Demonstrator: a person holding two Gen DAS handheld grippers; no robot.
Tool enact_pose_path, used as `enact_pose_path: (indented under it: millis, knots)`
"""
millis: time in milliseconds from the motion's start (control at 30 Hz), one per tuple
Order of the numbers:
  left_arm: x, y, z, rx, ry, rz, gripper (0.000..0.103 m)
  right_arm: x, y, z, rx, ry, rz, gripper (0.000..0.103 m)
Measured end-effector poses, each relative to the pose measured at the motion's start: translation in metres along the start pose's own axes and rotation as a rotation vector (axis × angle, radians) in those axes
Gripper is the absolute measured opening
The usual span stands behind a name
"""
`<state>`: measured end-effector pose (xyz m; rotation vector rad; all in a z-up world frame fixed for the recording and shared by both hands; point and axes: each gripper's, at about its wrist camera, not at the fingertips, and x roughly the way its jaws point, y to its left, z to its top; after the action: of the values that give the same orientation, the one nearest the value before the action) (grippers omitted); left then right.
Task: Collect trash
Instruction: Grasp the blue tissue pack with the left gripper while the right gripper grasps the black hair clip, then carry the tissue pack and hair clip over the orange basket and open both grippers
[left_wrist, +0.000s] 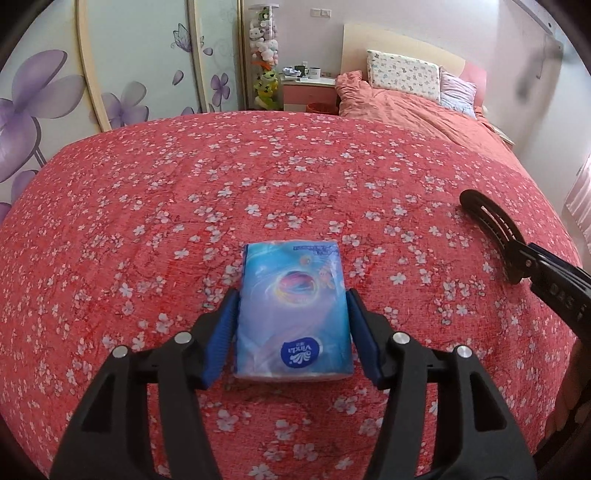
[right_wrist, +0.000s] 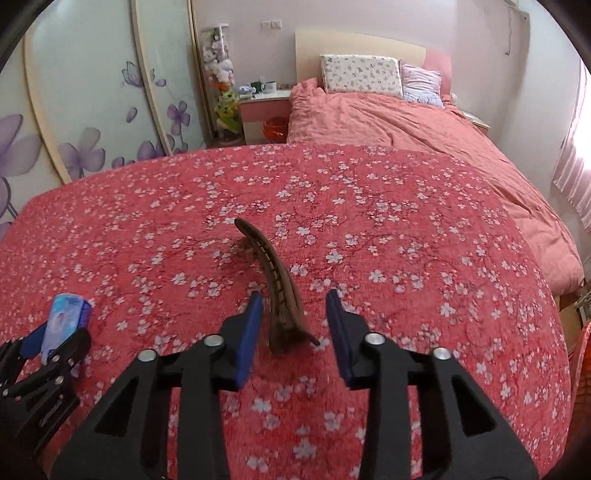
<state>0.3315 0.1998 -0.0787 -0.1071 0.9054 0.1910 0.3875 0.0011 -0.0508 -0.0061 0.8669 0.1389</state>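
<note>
A blue Vinda tissue pack (left_wrist: 293, 314) lies on the red flowered blanket (left_wrist: 184, 206). My left gripper (left_wrist: 291, 310) has both blue pads against the pack's sides and is shut on it; it also shows at the left edge of the right wrist view (right_wrist: 55, 328). A dark brown hair clip (right_wrist: 279, 291) lies on the blanket between the fingers of my right gripper (right_wrist: 295, 306), which is open, with a gap on each side of the clip. In the left wrist view the clip (left_wrist: 491, 225) appears black at the right, at the tip of the right gripper.
A bed with a pink duvet (right_wrist: 388, 122) and pillows (right_wrist: 360, 74) lies beyond the blanket. A pink nightstand (right_wrist: 264, 110) with mugs and an orange bin (right_wrist: 274, 127) stand at the back. Flowered wardrobe doors (left_wrist: 110, 74) run along the left.
</note>
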Motion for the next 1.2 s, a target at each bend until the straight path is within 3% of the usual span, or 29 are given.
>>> enact_pose_path:
  millis: [67, 500, 900, 1200]
  knots:
    - [0.000, 0.000, 0.000, 0.000, 0.000, -0.001, 0.057, 0.004, 0.002, 0.001, -0.005, 0.009, -0.008, 0.024]
    - [0.002, -0.005, 0.000, 0.003, 0.002, 0.000, 0.059, 0.010, 0.000, 0.001, -0.010, 0.027, -0.012, 0.023]
    - [0.002, -0.007, 0.001, 0.002, 0.002, -0.002, 0.059, -0.009, -0.027, -0.014, 0.061, 0.016, 0.023, 0.018]
    - [0.001, -0.006, 0.001, 0.002, 0.002, -0.002, 0.059, 0.001, -0.017, -0.013, 0.018, 0.034, 0.004, 0.019]
